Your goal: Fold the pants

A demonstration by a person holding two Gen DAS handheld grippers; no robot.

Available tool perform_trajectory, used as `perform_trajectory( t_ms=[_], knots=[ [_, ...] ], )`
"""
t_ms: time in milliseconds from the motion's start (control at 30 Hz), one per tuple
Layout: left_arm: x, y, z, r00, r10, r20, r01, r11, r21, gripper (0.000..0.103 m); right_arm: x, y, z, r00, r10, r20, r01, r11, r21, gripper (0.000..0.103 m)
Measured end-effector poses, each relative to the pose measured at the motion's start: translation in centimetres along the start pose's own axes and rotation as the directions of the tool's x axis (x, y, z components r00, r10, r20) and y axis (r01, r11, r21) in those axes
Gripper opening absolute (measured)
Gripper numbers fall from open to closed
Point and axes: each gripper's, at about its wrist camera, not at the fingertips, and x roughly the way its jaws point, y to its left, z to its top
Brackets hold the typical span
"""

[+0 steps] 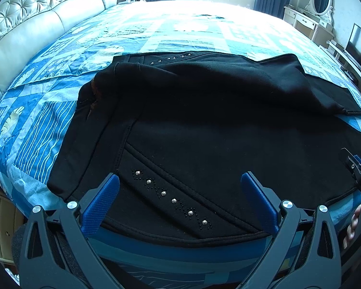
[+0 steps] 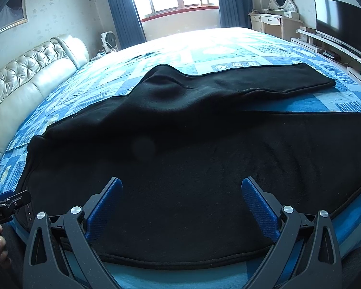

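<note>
We hold our left tongs [image 1: 180,180] spread wide over the waist end of the black pants [image 1: 204,125], with nothing between the blue pads [image 1: 101,207]. Our right tongs [image 2: 181,185] are spread just as wide, hovering over the near leg, also pinching nothing. The pants lie across the blue patterned bedspread [image 1: 36,125], their near edge close to the edge of the bed. One leg lies along the near side, the other stretches away toward the TV [image 2: 341,24], and a lumpy ridge of cloth rises where they meet.

As we judge it, the main risk is grabbing too little cloth: if the pads close on only the top layer, the layer beneath may stay behind and the fold will come out crooked. The ridge could also get trapped under a fold and leave a bulge. The studded trim [image 1: 173,200] by the left pads may slip or snag if we pinch right on it.
</note>
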Motion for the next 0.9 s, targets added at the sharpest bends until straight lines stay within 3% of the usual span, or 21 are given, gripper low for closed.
perform_trajectory(
  t_ms=[633, 767, 900],
  knots=[
    [0.3, -0.4, -0.1, 1.000, -0.017, -0.014, 0.018, 1.000, 0.022, 0.101, 0.5, 0.4, 0.2, 0.999, 0.022, -0.028, -0.023, 1.000, -0.015, 0.099],
    [0.3, 0.6, 1.1, 0.992, -0.105, -0.063, 0.109, 0.992, 0.066, 0.101, 0.3, 0.9, 2.1, 0.992, 0.123, -0.041, -0.125, 0.991, -0.053, 0.099],
    [-0.5, 5.0, 4.7, 0.967, -0.247, -0.056, 0.251, 0.966, 0.061, 0.101, 0.7, 1.9, 6.7, 0.956, 0.287, -0.056, -0.291, 0.950, -0.110, 0.099]
  ],
)
